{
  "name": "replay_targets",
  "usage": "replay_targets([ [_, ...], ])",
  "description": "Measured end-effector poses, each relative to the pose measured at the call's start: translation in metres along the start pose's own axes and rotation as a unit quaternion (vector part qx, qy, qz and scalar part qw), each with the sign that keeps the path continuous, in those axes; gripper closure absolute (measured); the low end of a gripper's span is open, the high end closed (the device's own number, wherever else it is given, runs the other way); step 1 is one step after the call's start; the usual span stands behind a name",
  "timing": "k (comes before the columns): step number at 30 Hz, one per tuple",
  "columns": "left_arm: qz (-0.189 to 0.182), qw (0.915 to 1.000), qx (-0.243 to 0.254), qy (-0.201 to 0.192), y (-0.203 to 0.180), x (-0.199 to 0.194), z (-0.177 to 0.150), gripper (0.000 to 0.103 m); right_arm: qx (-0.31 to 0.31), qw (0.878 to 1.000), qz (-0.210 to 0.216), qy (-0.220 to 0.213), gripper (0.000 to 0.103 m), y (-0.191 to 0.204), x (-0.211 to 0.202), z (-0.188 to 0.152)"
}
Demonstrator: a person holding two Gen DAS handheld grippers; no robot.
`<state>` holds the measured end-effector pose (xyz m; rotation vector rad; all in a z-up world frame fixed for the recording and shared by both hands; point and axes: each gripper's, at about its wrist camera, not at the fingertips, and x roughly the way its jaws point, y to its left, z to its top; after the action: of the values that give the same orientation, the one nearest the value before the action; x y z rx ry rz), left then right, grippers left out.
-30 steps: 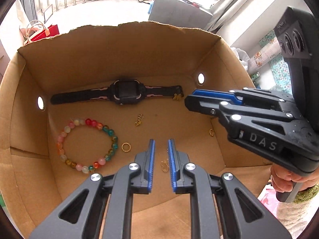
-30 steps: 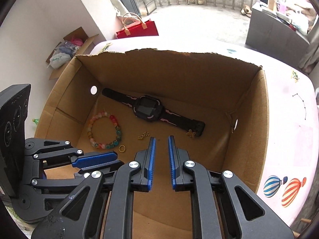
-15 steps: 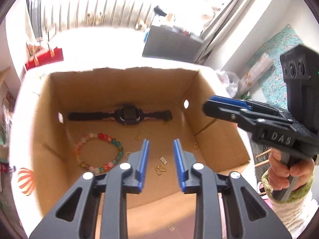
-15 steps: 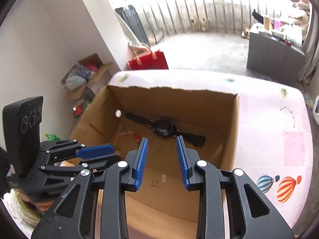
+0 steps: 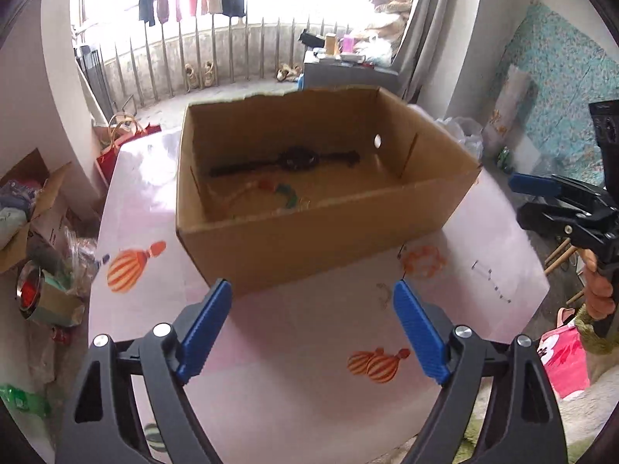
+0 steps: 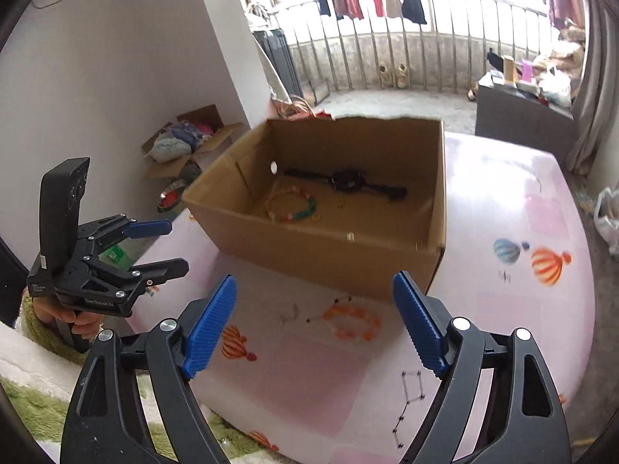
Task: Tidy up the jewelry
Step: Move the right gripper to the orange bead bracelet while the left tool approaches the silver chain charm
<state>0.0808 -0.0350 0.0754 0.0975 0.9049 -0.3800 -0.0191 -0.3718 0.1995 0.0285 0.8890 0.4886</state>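
The jewelry lies on the floor of an open cardboard box [image 6: 332, 255] that stands on a pink table [image 6: 534, 332] printed with balloons. In the right wrist view a black watch [image 6: 345, 181] stretches flat across the far part of the box floor, its strap ends pointing to about ten and four o'clock. Just nearer than it, at about seven o'clock from the watch face, a bracelet of coloured beads [image 6: 291, 205] lies as a ring, apart from the watch. Small gold pieces beside the bracelet are too blurred to tell apart. In the left wrist view the watch [image 5: 286, 161] shows against the far wall and only part of the bracelet [image 5: 284, 191] rises above the near wall. Outside the box, on the table at about six o'clock from it, an orange bead bracelet [image 6: 350, 323] lies on the cloth, with a thin pale piece just to its nine o'clock side that cannot be made out. The left gripper [image 5: 311, 332] hangs above the table short of the box, its jaws spreading apart with nothing between them. The right gripper [image 6: 315, 328] does likewise, its blue pads [image 6: 419, 324] wide and spreading, holding nothing, the orange bracelet showing on the cloth beyond them. A hand [image 6: 83, 323] grips the left handle at nine o'clock.
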Motion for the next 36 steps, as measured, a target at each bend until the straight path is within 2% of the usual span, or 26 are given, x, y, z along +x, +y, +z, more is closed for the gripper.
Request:
replay_targets([
  [2, 0.014, 0.9989, -0.022, 0.038, -0.004, 0.027, -0.01, 0.02, 0.035, 0.998, -0.034, 0.032, 0.024, -0.007, 0.018, -0.018],
  [5, 0.043, 0.9954, -0.036, 0.078, -0.002, 0.056, -0.02, 0.02, 0.08, 0.988, -0.104, 0.079, 0.024, -0.02, 0.042, -0.038],
  [7, 0.062, 0.9929, -0.034, 0.096, -0.004, 0.071, -0.026, 0.02, 0.102, 0.983, -0.122, 0.093, 0.024, -0.027, 0.05, -0.048],
  [9, 0.076, 0.9907, -0.029, 0.11, -0.008, 0.08, -0.03, 0.019, 0.097, 0.981, -0.137, 0.098, 0.024, -0.029, 0.053, -0.051],
  [11, 0.089, 0.9895, -0.039, 0.107, -0.007, 0.083, -0.033, 0.016, 0.081, 0.979, -0.16, 0.099, 0.024, -0.028, 0.057, -0.049],
  [15, 0.109, 0.985, -0.073, 0.113, -0.003, 0.086, -0.036, 0.007, 0.059, 0.98, -0.163, 0.101, 0.023, -0.027, 0.062, -0.047],
  [20, 0.129, 0.9817, -0.087, 0.11, -0.003, 0.086, -0.039, 0.005, 0.056, 0.977, -0.163, 0.128, 0.023, -0.025, 0.078, -0.048],
  [23, 0.128, 0.9814, -0.091, 0.11, -0.001, 0.087, -0.039, 0.005, 0.055, 0.975, -0.166, 0.137, 0.021, -0.022, 0.084, -0.048],
  [30, 0.117, 0.9815, -0.1, 0.115, 0.013, 0.091, -0.033, 0.005, 0.062, 0.972, -0.178, 0.139, 0.008, -0.022, 0.097, -0.052],
  [36, 0.114, 0.9822, -0.097, 0.114, 0.013, 0.093, -0.035, 0.005, 0.071, 0.97, -0.187, 0.136, 0.008, -0.018, 0.101, -0.057],
])
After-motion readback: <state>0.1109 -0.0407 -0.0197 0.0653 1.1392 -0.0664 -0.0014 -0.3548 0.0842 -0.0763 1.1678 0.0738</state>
